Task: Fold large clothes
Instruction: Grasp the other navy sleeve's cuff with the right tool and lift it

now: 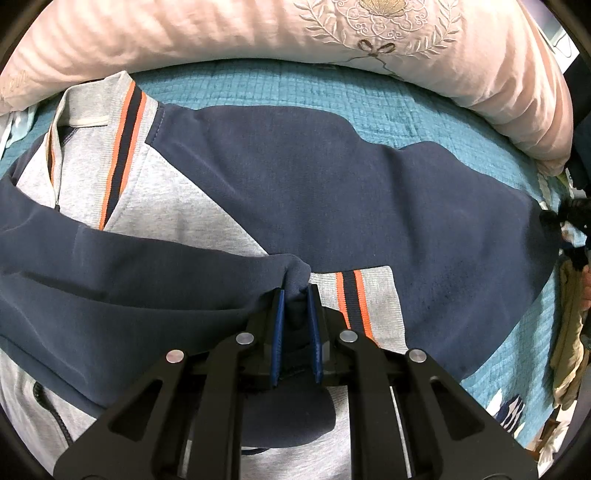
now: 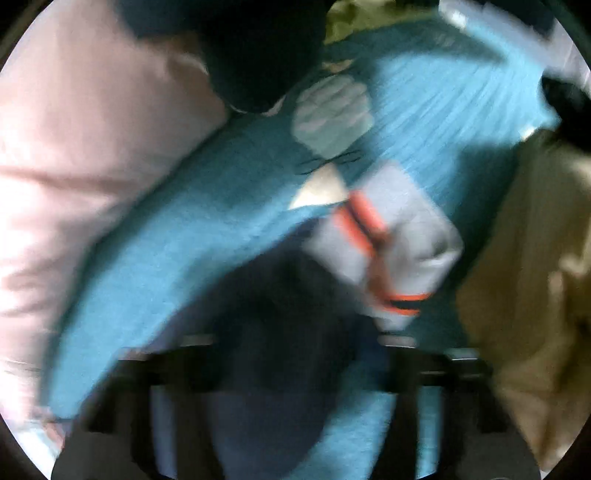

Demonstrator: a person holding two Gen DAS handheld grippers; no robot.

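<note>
Fold in progress — 1 sleeve across the chest, the other just taken up

The navy-and-grey jacket [image 1: 258, 177] lies flat on the teal quilt [image 1: 406, 107] beside a pink embroidered pillow [image 1: 184, 33]. The left gripper [image 1: 295, 314] is clamped on the navy cloth of the near sleeve, laid over the torso. The right gripper [image 2: 295, 354] is blurred; navy cloth sits between its jaws — likely pinched, with the striped cuff [image 2: 384, 251] just beyond. Body folds look undone. No brand or legible writing shows; faint script on the pillow's edge is unreadable.
</note>
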